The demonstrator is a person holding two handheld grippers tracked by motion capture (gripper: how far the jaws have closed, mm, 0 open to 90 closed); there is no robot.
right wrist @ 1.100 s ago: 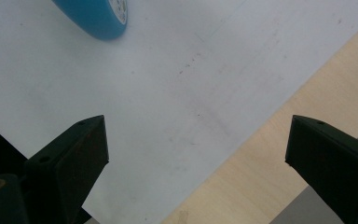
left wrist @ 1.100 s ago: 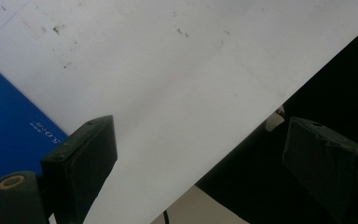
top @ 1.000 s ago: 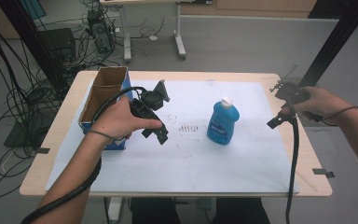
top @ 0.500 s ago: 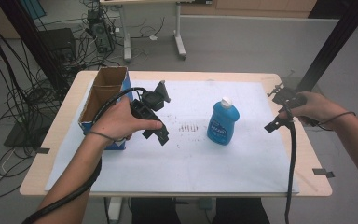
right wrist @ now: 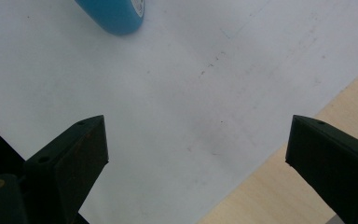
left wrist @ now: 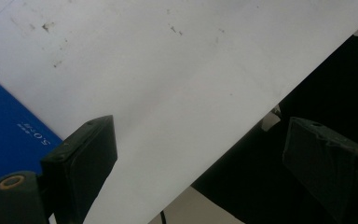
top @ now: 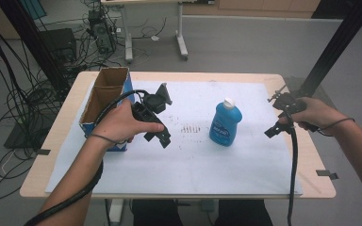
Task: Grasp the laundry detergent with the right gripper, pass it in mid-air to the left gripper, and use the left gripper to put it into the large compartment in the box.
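The blue bottle [top: 226, 123] is stood upright on the white sheet [top: 193, 160], a bit right of the bench's [top: 66, 136] middle. The right gripper [top: 274, 132] is held near the right edge, fingers spread wide, nothing gripped. The left gripper [top: 162, 139] is held beside the cardboard box [top: 104, 96] by the left edge, fingers wide too, nothing between them.

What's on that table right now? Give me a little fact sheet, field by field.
Surface: table covered by a white sheet
Bottle: blue bottle with a white cap, upright near the middle of the sheet
Box: open cardboard box at the left edge, top open
Left hand-held gripper: jaws open, nothing between them, beside the box
Right hand-held gripper: jaws open, nothing between them, to the right of the bottle, not touching it
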